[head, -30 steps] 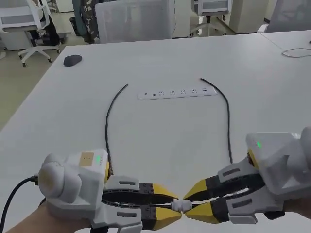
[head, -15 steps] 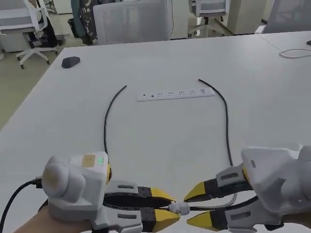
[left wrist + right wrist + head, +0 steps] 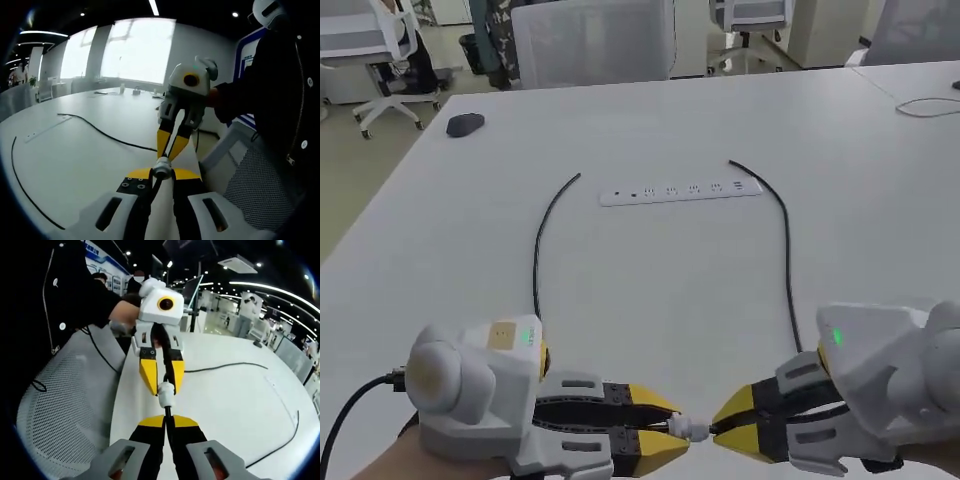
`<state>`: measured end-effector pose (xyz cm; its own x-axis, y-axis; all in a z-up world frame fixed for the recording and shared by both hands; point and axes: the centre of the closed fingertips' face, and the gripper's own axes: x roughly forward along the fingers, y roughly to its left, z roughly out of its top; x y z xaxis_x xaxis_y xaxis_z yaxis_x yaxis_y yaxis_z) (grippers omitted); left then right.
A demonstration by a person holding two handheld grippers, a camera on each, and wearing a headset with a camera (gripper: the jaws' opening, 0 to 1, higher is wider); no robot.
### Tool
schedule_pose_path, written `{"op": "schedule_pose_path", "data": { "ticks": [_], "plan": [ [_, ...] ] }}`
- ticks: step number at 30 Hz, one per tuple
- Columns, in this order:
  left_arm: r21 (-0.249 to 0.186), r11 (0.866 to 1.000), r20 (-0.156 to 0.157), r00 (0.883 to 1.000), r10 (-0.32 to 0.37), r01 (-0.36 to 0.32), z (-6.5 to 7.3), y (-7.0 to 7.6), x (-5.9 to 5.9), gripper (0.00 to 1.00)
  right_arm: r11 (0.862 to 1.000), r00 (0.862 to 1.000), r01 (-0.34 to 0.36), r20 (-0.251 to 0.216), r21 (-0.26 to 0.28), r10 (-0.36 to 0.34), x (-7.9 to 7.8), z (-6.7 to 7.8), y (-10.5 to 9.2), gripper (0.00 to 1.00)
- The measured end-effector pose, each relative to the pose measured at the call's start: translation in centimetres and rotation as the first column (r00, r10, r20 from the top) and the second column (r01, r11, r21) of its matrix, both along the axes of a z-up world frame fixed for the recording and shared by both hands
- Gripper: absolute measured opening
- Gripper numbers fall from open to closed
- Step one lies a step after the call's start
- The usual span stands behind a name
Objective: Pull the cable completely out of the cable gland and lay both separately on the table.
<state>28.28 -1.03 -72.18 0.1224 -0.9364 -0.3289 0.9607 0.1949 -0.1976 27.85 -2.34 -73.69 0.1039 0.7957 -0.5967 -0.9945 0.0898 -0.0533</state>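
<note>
Head view: right hand-held gripper (image 3: 722, 430) re-closes on the cable (image 3: 788, 250) just beside the cable gland (image 3: 693, 430), which left hand-held gripper (image 3: 672, 428) clamps. Another pull looks likely.

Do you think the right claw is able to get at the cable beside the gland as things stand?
Likely yes: the right claw looks shut on the black cable just beside the white gland, which the left claw holds. Nothing lies between them.
</note>
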Motion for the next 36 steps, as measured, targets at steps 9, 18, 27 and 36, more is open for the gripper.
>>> {"op": "schedule_pose_path", "data": {
  "ticks": [9, 18, 27, 36],
  "plan": [
    [0.01, 1.0, 0.006, 1.0, 0.01, -0.01, -0.4, 0.5, 0.1, 0.15, 0.994, 0.997, 0.07, -0.007, -0.08, -0.071, 0.3, -1.7, -3.9, 0.0],
    [0.034, 0.999, 0.017, 1.0, 0.013, -0.014, -0.8, 1.2, 0.2, 0.15, 0.975, 0.992, 0.119, -0.011, -0.189, -0.124, 1.0, -3.8, -8.9, 0.0],
    [0.044, 0.999, 0.021, 1.0, 0.003, -0.004, -0.6, 1.5, 0.0, 0.15, 0.93, 0.988, 0.148, 0.018, -0.336, -0.151, 1.4, -6.5, -13.6, 0.0],
    [0.065, 0.998, 0.021, 1.0, 0.017, -0.019, -1.0, 2.2, 0.0, 0.15, 0.913, 0.981, 0.184, 0.018, -0.363, -0.191, 1.6, -6.9, -15.1, 0.0]
  ]
}}
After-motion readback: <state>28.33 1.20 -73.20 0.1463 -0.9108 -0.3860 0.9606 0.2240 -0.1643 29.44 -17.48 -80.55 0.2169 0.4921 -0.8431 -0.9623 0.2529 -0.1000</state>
